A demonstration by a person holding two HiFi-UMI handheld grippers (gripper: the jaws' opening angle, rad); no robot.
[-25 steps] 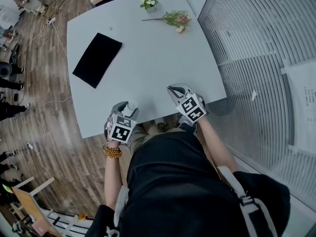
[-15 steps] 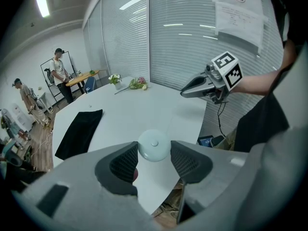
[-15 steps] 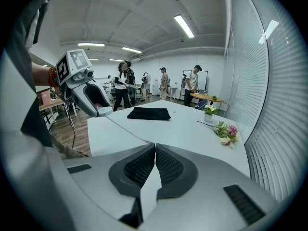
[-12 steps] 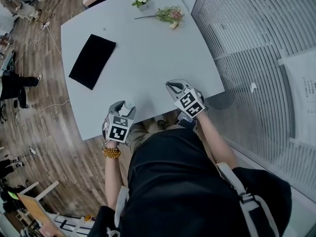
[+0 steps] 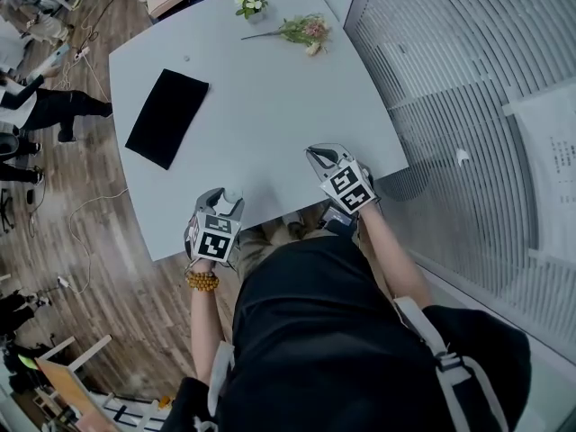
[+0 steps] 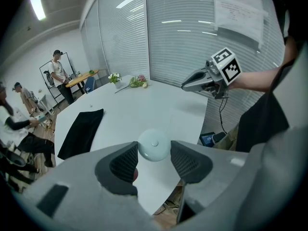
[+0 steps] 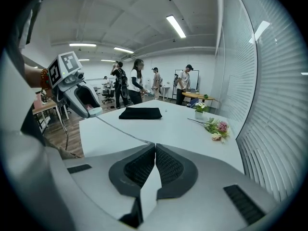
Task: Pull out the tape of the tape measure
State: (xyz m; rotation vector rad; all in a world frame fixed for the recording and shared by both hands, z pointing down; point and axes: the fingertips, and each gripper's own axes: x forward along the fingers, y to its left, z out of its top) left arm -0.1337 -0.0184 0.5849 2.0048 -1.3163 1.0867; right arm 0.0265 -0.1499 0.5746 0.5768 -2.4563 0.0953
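The round white tape measure (image 6: 154,145) sits between my left gripper's (image 6: 153,159) pads, and both pads press on its sides. In the head view this left gripper (image 5: 225,198) hangs over the white table's (image 5: 270,106) near edge with the tape measure (image 5: 231,192) at its tip. My right gripper (image 7: 154,152) is shut on the end of the thin tape (image 7: 122,129), which runs in a line back to the left gripper (image 7: 91,110). The right gripper (image 5: 314,155) is over the table's near right corner, apart from the left one.
A black cloth (image 5: 167,117) lies on the table's left part. A flower sprig (image 5: 301,31) and a small flower pot (image 5: 249,4) are at the far edge. A slatted glass wall (image 5: 450,88) runs along the right. People stand on the wooden floor (image 5: 54,111) at the left.
Both grippers keep nearly the same hold and spacing. The head view has shifted a little, and people at the left have moved.
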